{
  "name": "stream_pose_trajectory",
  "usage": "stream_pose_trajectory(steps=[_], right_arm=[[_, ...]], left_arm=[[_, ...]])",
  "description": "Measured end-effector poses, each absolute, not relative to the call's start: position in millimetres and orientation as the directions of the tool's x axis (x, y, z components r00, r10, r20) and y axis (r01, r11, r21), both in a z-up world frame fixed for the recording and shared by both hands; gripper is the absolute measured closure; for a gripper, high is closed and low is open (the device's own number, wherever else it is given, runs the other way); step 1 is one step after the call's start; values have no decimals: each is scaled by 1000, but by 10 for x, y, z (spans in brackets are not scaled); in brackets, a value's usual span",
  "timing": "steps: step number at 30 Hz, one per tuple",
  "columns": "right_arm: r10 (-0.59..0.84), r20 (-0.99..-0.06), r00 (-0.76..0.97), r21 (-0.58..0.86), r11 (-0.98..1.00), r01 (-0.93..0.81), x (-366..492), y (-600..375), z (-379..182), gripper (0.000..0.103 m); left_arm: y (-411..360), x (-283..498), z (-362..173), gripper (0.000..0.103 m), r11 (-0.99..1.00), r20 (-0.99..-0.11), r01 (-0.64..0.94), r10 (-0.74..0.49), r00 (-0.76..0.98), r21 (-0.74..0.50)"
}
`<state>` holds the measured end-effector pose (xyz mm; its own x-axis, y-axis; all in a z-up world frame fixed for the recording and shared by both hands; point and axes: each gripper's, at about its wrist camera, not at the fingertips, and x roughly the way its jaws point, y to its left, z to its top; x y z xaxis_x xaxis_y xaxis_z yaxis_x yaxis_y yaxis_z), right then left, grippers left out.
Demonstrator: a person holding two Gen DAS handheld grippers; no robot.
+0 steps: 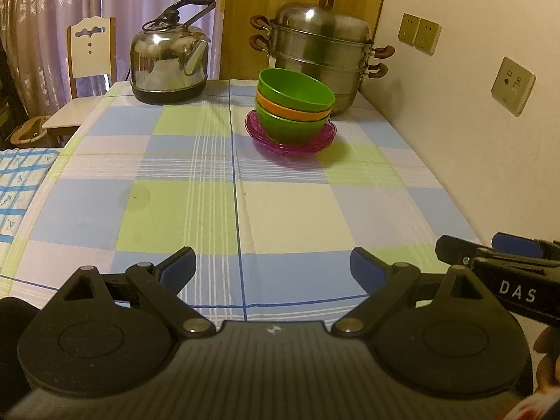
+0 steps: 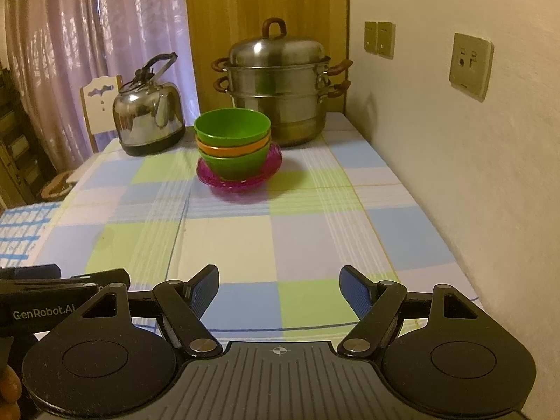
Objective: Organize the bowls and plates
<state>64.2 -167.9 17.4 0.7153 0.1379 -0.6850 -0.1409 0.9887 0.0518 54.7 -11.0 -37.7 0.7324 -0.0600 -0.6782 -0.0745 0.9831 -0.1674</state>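
From the left wrist, the left tool (image 1: 273,266) is seen spread wide and empty above the checked desk (image 1: 287,217). Three nested bowls (image 1: 294,105) are stacked on pink plates (image 1: 290,140) near a steel pot (image 1: 322,52).

From the right wrist, the right tool (image 2: 279,288) is likewise held wide. The smooth plastic bowls (image 2: 232,143) are judged light, stiff and slippery, best gripped at the rim.

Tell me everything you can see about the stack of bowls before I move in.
The stack of bowls is three nested, upright, plastic-looking bowls: green on top, orange in the middle, green at the bottom. The top bowl looks empty. It rests on the pink plates, on the checked tablecloth, in front of the steel steamer pot. Neither gripper touches it.
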Motion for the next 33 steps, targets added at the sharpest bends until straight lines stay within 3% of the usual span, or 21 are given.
stream_pose_trajectory(steps=[33], right_arm=[[133, -686, 716, 46, 989, -140, 646, -1684, 163, 27]], left_arm=[[-119, 535, -387, 9, 988, -675, -79, -34, 737, -136]])
